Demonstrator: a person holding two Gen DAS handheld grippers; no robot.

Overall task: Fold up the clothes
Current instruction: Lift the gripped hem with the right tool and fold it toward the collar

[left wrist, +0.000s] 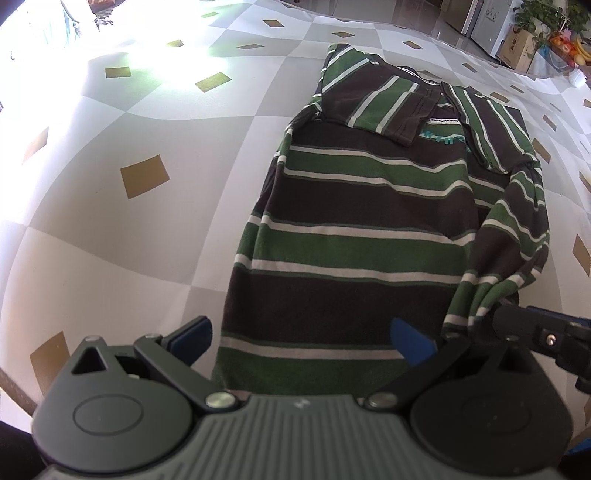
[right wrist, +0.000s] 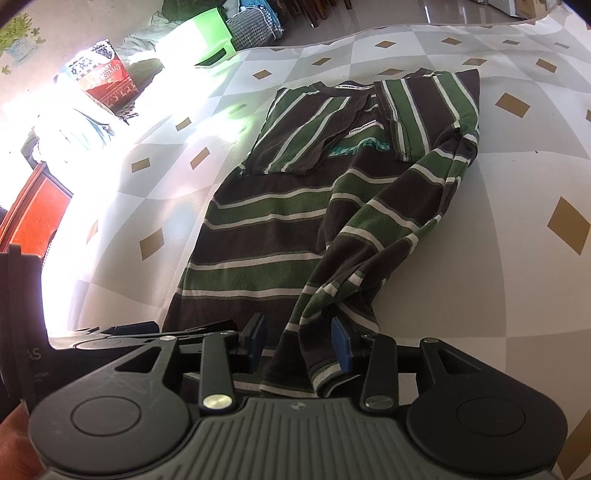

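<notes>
The shirt [left wrist: 354, 236] lies on the tablecloth [left wrist: 147, 229], stretching ahead of both sets of jaws. Its near hem sits between the left gripper [left wrist: 301, 341] jaws. A bunched fold [right wrist: 332, 291] of its right side lies between the right gripper [right wrist: 299, 343] jaws. Both sleeves [left wrist: 373, 107] are folded across the far chest.

This looked like a lived-in home. Ahead of the tongs stretched a table [left wrist: 147, 122] under a wipe-clean cloth of grey and white diamonds with small tan squares. Beyond its far edge, to the right, stood a leafy houseplant [left wrist: 543, 18], a cardboard box [left wrist: 517, 50] and a pile of fruit [left wrist: 574, 48] on a glossy tiled floor [left wrist: 417, 22]. Far off to the left sat a red Christmas gift bag [right wrist: 105, 81], a bright green box [right wrist: 210, 37], heaped fabrics [right wrist: 255, 20] and a reddish wooden cabinet [right wrist: 33, 210].
</notes>
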